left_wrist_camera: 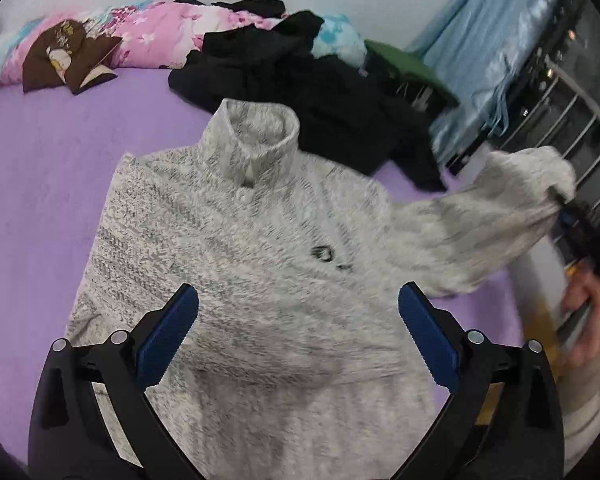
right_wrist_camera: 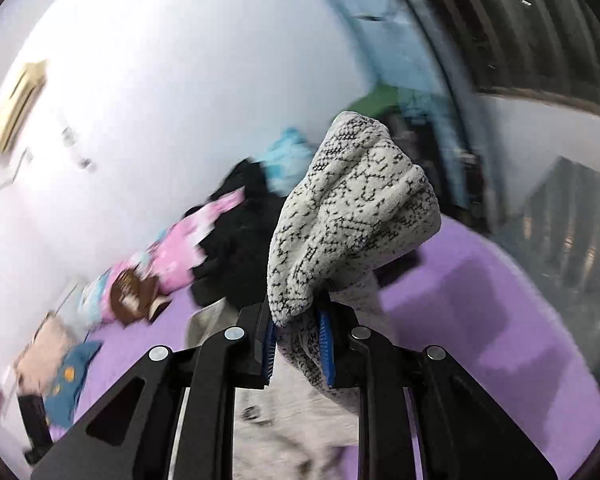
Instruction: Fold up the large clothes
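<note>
Broadly, a bed with a purple sheet fills most of both views, and a grey-and-white knit sweater with a stand-up collar lies spread on it, front up, collar toward the wall. Behind the collar sits a heap of black clothes, touching the sweater's far edge, and behind that a pink floral quilt runs along the white wall, with a brown cushion lying on its left end. A light blue curtain hangs at the right beside a dark window. The sweater's sleeve is lifted off the sheet to the right, its cuff bunched above the right gripper, whose blue-padded jaws are clenched on the knit. A hand holds that gripper at the frame's right edge. The left gripper hovers above the sweater's lower body with its jaws released and wide apart, nothing between them.
</note>
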`<state>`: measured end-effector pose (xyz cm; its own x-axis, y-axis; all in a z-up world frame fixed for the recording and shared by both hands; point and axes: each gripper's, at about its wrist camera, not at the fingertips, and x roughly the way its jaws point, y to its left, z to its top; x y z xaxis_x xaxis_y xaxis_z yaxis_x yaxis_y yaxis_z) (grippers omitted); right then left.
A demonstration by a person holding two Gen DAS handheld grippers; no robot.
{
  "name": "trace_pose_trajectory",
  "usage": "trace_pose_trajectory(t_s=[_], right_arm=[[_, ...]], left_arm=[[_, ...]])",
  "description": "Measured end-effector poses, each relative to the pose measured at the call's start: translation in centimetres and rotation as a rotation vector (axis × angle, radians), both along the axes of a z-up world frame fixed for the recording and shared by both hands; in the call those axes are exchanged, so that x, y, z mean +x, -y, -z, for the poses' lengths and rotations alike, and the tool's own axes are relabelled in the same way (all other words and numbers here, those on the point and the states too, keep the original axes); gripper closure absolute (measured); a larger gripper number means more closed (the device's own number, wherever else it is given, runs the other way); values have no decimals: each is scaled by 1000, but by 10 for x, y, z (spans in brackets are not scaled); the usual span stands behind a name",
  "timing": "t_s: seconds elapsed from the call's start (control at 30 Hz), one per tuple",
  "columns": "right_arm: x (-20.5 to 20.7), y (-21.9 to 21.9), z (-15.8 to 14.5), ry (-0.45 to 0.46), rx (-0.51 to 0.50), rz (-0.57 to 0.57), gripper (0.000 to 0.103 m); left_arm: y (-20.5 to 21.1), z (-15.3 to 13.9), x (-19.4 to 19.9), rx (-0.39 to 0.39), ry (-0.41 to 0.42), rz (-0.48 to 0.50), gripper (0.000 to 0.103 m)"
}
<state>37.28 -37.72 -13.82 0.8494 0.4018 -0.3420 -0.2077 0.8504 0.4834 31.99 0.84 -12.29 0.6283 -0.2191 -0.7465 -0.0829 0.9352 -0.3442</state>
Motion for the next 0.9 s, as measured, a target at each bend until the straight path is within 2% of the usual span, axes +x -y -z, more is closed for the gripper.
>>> trace_pose_trajectory(t_s=[0.23,0.37,0.47,0.63,0.8,0.9], right_arm=[[-36,-101,-5,80,-158,-134,86],[-48,-143,-1,83,-196,-193,86],[-60,-170,10,73,-219,-235,86],[-69,-208,24,73,-262,-277,86],[-78,-238,34,122,-380,-301,86],[-83,-253,43,144,-437,-313,86]], left_arm=[[-13,-47,-11,-169,37,19,6],[-22,-59,-7,-295,30,43,6],[-26,-62,-2,-349,15,42,6],[-42,-56,14,-460,-47,17,7],[-57,-34,33,-613,-123,-26,7],[-62,-25,48,-656,-162,-46,7]])
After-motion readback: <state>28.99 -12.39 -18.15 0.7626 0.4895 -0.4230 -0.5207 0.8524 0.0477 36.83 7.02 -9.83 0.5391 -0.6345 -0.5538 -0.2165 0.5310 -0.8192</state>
